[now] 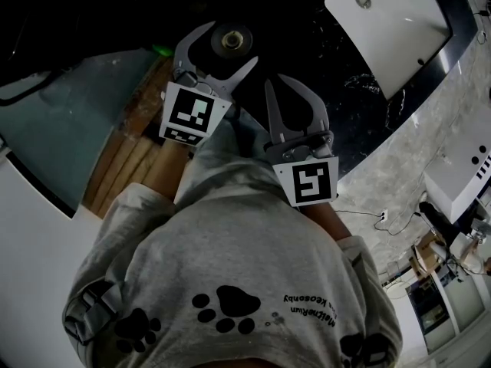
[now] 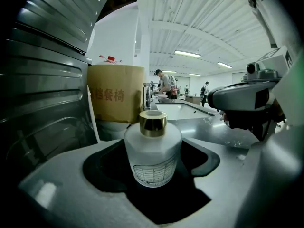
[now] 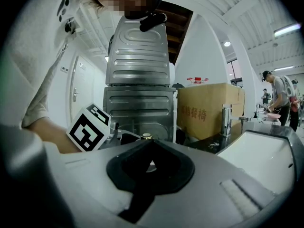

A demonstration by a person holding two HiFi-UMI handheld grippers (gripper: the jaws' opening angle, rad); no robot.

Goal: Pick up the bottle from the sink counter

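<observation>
A squat frosted white bottle (image 2: 153,153) with a gold cap stands upright on the black sink counter (image 1: 337,60). My left gripper (image 1: 234,42) is open, one jaw on each side of the bottle, and dark gaps show between the pads and the glass. From above, only the bottle's round top (image 1: 230,41) shows between those jaws. My right gripper (image 1: 275,79) hovers just right of the left one, shut and holding nothing. In the right gripper view its jaw tips meet (image 3: 151,141), and the gold cap (image 3: 146,136) peeks over them.
A white basin (image 1: 391,25) with a faucet (image 3: 227,118) is set into the counter at the right. A cardboard box (image 2: 116,91) and a ribbed metal appliance (image 3: 137,84) stand behind the bottle. Wooden slats (image 1: 130,159) lie below the left gripper. People work far off (image 2: 166,82).
</observation>
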